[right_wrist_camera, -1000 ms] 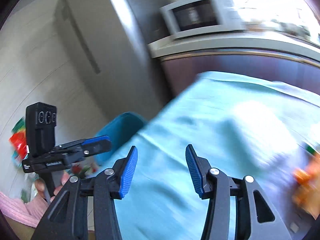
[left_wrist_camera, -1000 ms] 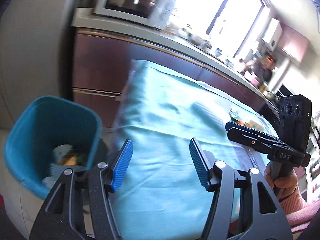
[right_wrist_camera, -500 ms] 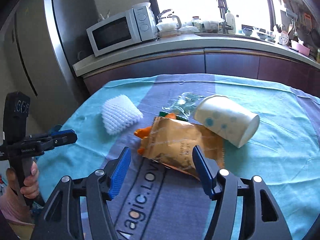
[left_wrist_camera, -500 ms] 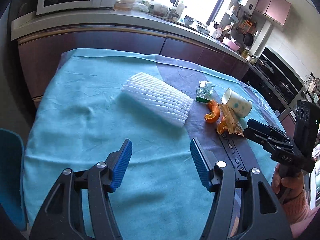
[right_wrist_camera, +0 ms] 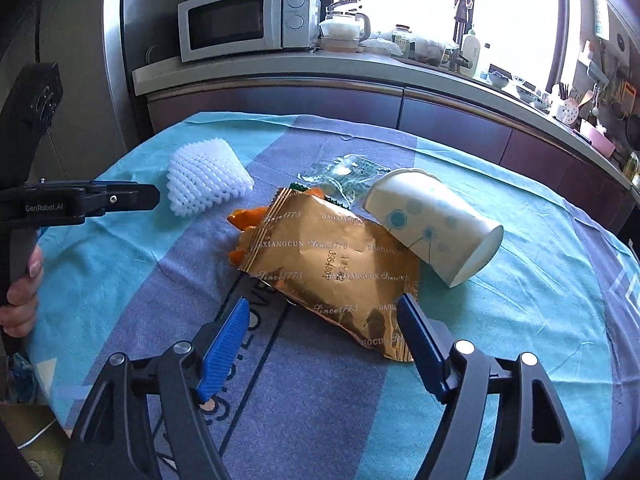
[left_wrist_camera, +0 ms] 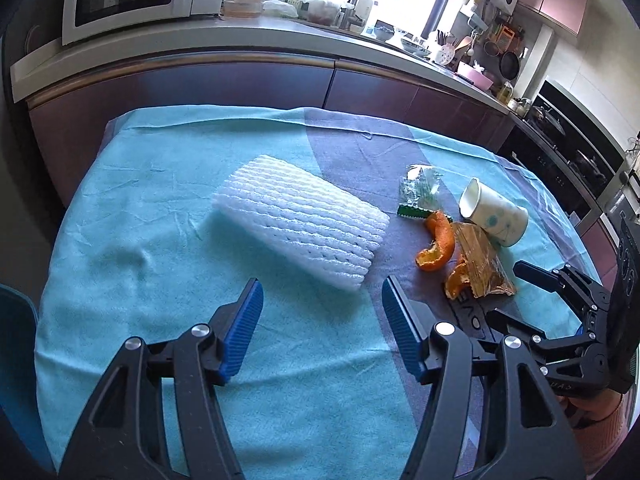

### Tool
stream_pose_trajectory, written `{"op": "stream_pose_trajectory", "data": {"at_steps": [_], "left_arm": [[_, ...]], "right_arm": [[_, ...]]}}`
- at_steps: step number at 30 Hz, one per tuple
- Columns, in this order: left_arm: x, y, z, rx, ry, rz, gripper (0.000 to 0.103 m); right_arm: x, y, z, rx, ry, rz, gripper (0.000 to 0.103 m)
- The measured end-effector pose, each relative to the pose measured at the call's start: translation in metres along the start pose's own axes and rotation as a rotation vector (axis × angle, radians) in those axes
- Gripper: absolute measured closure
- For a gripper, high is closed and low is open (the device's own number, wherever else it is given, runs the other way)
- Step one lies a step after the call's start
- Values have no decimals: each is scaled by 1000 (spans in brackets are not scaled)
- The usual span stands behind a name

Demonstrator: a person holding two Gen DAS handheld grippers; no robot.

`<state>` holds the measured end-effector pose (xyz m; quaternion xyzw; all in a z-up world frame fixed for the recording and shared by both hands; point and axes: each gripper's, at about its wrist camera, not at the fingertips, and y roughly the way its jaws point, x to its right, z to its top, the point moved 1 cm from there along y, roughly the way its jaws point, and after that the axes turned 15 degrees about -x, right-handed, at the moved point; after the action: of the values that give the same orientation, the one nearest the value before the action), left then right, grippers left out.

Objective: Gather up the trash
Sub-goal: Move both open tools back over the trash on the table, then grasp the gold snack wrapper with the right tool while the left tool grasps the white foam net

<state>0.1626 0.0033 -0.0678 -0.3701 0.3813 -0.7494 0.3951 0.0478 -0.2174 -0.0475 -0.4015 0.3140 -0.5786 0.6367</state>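
Note:
Trash lies on a table under a teal and purple cloth (left_wrist_camera: 132, 208). A white foam net sleeve (left_wrist_camera: 300, 226) lies just ahead of my open, empty left gripper (left_wrist_camera: 320, 312); it also shows in the right wrist view (right_wrist_camera: 206, 176). A gold snack wrapper (right_wrist_camera: 332, 268) lies just ahead of my open, empty right gripper (right_wrist_camera: 320, 320), over orange peel (right_wrist_camera: 244, 220). A tipped paper cup (right_wrist_camera: 432, 222) and a clear green wrapper (right_wrist_camera: 348, 174) lie behind it. In the left wrist view the peel (left_wrist_camera: 438, 244), wrapper (left_wrist_camera: 480, 264), cup (left_wrist_camera: 494, 216) and right gripper (left_wrist_camera: 516, 292) sit at right.
A blue bin's edge (left_wrist_camera: 16, 368) shows at the table's lower left. A dark kitchen counter (left_wrist_camera: 280, 64) with a microwave (right_wrist_camera: 244, 20) runs behind the table. A tall grey fridge (right_wrist_camera: 80, 80) stands at left. An oven (left_wrist_camera: 576, 160) is at far right.
Both grippers have swung from the blue bin at the table's left end back over the table. The left now faces the foam sleeve, the right the gold wrapper. Both stayed open.

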Motion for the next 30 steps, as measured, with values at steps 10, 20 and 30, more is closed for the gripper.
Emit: {"op": "stream_pose_trajectory", "data": {"at_steps": [10,20,30], "left_arm": [[8,20,12,-53,8,57,42],[4,22,16,-55,-7,62,73],[-5,12,6,-34,-36,4,89]], "right_arm": [[-5,7,7,-42,-42,-9,62],[9,-5,-2,-1,2,91,97],[32,-30,-14,72,98,246,99]]}}
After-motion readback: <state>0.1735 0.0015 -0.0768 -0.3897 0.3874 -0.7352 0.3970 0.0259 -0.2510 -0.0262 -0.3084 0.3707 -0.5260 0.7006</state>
